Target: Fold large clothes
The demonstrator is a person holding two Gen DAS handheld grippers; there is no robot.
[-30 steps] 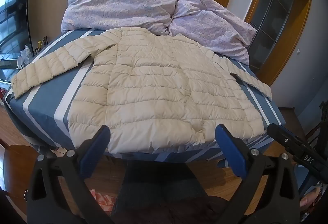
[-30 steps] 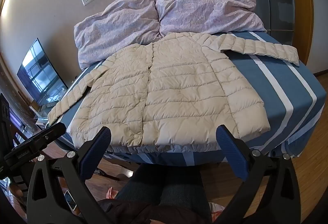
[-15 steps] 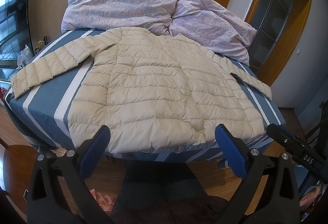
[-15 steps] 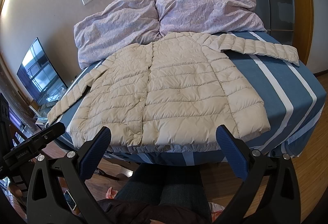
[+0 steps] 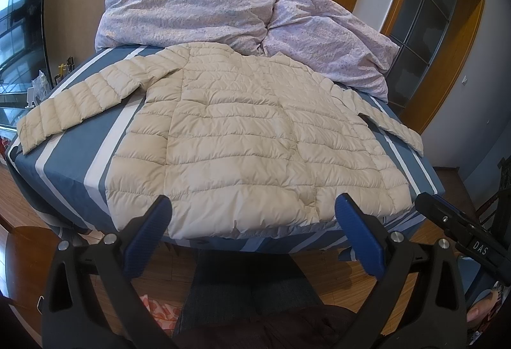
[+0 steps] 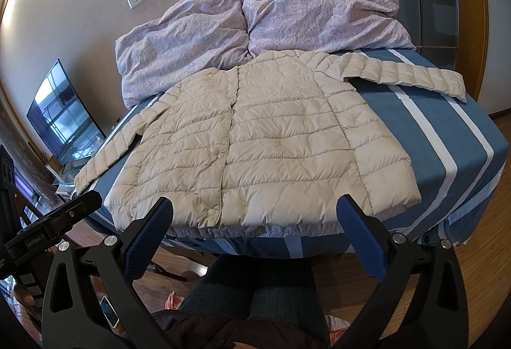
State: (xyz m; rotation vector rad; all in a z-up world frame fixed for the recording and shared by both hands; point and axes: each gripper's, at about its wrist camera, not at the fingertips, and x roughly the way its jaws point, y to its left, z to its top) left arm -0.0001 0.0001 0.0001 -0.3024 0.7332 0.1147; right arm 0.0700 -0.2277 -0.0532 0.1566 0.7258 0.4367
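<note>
currently, in the left wrist view, the left gripper (image 5: 252,221) is hovering with fingers spread wide, gripping nothing, just short of the hem of the jacket (image 5: 242,138), which is lying flat and unfolded on the bed (image 5: 73,157), both sleeves out. in the right wrist view, the right gripper (image 6: 254,221) is likewise waiting wide and empty; every fold is remaining.

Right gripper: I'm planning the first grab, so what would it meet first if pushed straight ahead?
Probably the puffer jacket's hem at the bed's near edge; the open right gripper points at it, though depth is unclear.
</note>
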